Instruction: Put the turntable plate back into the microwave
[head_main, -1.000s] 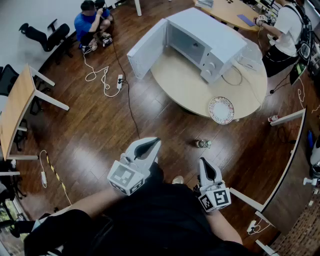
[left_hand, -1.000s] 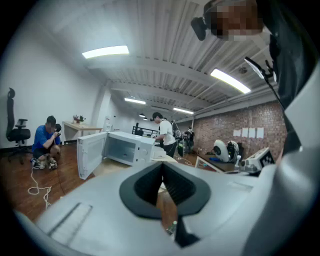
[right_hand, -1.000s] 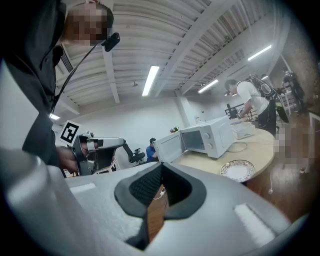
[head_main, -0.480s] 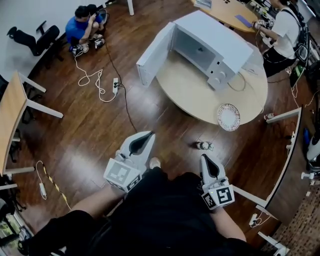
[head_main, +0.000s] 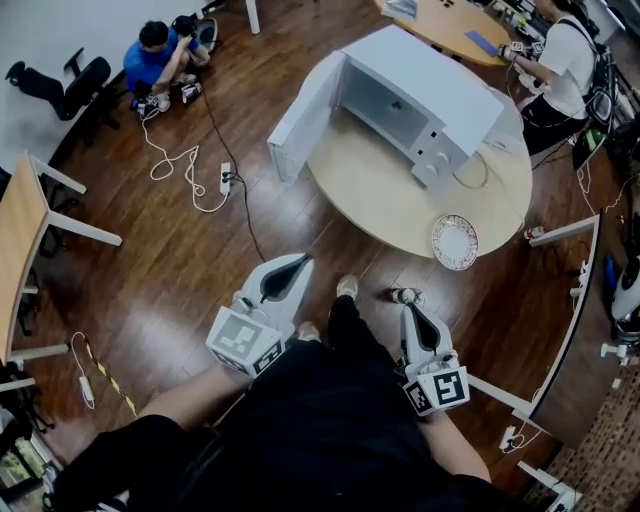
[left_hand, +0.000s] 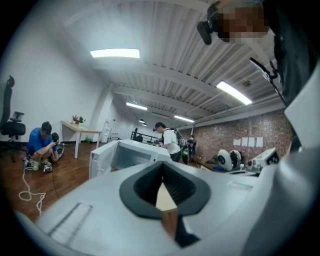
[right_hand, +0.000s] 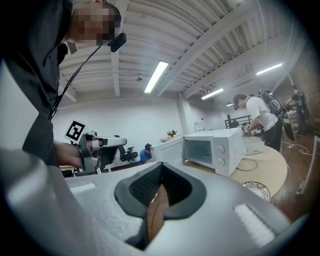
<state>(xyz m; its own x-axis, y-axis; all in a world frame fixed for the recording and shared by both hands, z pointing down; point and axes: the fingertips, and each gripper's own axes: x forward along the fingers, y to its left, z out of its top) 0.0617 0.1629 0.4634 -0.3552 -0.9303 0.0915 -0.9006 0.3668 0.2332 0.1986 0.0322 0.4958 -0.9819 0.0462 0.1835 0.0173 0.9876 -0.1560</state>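
A white microwave (head_main: 420, 95) stands on the round wooden table (head_main: 390, 190) with its door (head_main: 300, 115) swung wide open to the left. The patterned turntable plate (head_main: 454, 242) lies flat near the table's front right edge. Both grippers are held low in front of the person's body, well short of the table. My left gripper (head_main: 298, 264) is shut and empty, pointing toward the microwave (left_hand: 127, 152). My right gripper (head_main: 412, 318) is shut with nothing in it. In the right gripper view the microwave (right_hand: 215, 147) and the plate (right_hand: 256, 190) lie ahead to the right.
A small bottle (head_main: 405, 295) lies on the wood floor just ahead of my right gripper. Cables and a power strip (head_main: 225, 180) trail left of the table. A person in blue (head_main: 155, 55) crouches at the far left; another person (head_main: 565, 60) stands behind the table.
The person has stepped toward the table, carrying both grippers forward. Both stay shut and empty, and the plate and the microwave have not moved on the table.
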